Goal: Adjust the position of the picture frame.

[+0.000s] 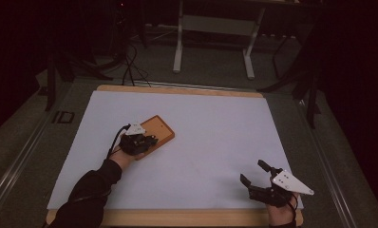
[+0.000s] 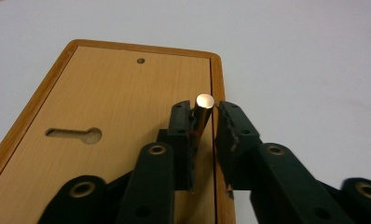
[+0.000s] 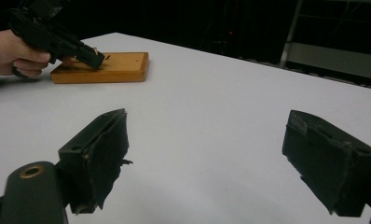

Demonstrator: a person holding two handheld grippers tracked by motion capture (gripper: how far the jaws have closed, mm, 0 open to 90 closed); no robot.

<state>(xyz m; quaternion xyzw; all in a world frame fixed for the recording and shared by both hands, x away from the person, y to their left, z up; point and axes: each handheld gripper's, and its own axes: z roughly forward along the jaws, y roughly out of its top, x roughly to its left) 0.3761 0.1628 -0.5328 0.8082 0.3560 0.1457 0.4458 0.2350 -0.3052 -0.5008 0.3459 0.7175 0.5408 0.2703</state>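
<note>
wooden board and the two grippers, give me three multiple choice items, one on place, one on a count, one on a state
1. Where does the wooden board lie on the white sheet?
A. in its left half, by the left gripper
B. at its right edge
C. off it, on the floor

2. How many holes or slots show in the board's top in the left gripper view?
A. none
B. two
C. five

3. How does the right gripper stand?
A. shut on a peg
B. shut on the board
C. open, holding nothing

Answers:
1. A, the board sits left of centre, under the left gripper.
2. B, one small round hole and one keyhole slot.
3. C, its jaws stand wide apart over bare sheet, while the left gripper has the metal peg between its jaws.
</note>
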